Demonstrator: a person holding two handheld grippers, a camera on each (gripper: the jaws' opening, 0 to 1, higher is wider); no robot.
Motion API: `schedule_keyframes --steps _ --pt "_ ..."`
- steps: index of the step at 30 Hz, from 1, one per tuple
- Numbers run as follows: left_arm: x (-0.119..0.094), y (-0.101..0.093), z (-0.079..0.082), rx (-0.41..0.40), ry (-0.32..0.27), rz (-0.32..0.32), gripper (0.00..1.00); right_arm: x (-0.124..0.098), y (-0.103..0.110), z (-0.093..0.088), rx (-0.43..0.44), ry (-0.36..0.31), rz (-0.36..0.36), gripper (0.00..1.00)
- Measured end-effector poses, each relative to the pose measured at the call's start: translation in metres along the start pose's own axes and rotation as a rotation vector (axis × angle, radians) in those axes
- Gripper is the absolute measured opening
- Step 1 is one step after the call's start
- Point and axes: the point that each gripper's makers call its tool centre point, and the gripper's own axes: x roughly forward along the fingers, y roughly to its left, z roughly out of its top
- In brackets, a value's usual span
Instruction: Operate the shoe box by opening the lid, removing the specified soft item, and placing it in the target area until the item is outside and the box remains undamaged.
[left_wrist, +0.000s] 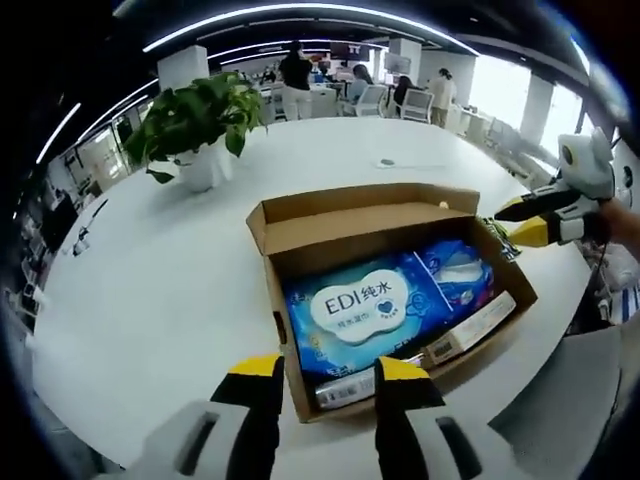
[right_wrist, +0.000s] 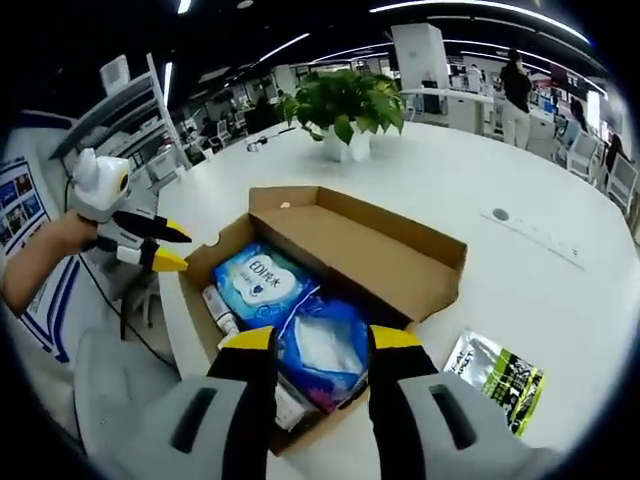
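Note:
A brown cardboard shoe box (left_wrist: 290, 355) (right_wrist: 440, 245) stands on the white table with its lid flaps folded open. Inside lies a blue wipes pack (left_wrist: 360, 305) (right_wrist: 258, 285) with a white label, and beside it a second blue soft pack (left_wrist: 455, 270) (right_wrist: 320, 350). My left gripper (left_wrist: 328, 375) hovers open over one end of the box, nothing between its jaws; in the right gripper view it (right_wrist: 165, 247) is at the left, held by a hand. My right gripper (right_wrist: 322, 345) is open above the opposite end, and appears as yellow-tipped fingers (left_wrist: 530, 218) beside the box.
A potted plant (left_wrist: 200, 125) (right_wrist: 345, 105) stands on the round white table (left_wrist: 150, 300) beyond the box. A silver-and-green foil packet (right_wrist: 495, 370) lies on the table beside the box. A slim white package (left_wrist: 470, 330) lines one box wall. People and chairs fill the office behind.

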Motion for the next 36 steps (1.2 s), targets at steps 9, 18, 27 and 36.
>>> schedule_keyframes --steps 9,18,27,36 --pt "0.008 0.016 -0.019 -0.05 0.022 0.044 0.25 0.022 0.009 -0.003 -0.018 0.024 0.032 0.32" --pt "0.017 0.027 -0.031 -0.091 0.049 0.057 0.16 0.045 0.016 -0.005 -0.021 0.046 0.061 0.3" --pt "0.019 0.025 -0.032 -0.13 0.045 0.05 0.06 0.066 0.022 -0.005 -0.019 0.052 0.089 0.29" --pt "0.02 0.025 -0.031 -0.114 0.053 0.057 0.06 0.086 0.029 -0.007 -0.001 0.075 0.119 0.28"
